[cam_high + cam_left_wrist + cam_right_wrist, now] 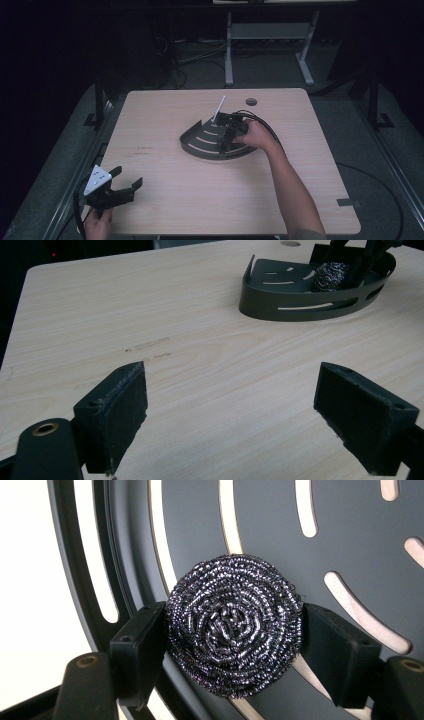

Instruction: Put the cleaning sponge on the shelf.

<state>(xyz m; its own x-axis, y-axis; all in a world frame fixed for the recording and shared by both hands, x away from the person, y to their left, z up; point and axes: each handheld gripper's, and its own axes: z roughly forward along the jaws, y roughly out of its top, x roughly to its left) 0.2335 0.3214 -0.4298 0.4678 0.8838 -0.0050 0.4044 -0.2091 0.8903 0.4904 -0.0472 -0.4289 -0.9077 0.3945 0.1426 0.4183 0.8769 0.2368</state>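
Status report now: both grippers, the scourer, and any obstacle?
Right gripper shut on steel scourer, over slotted dark tray. Left gripper open, idle at table's near-left corner. Nothing in the way.

pale wood-grain table point(190, 340) with a smooth matt top, dark slotted tray point(280, 300) in matt painted metal by the look of it, shiny coiled steel-wire scrubber point(234, 625), rough and glinty, black matt gripper pads point(125, 410) with a slightly grainy face
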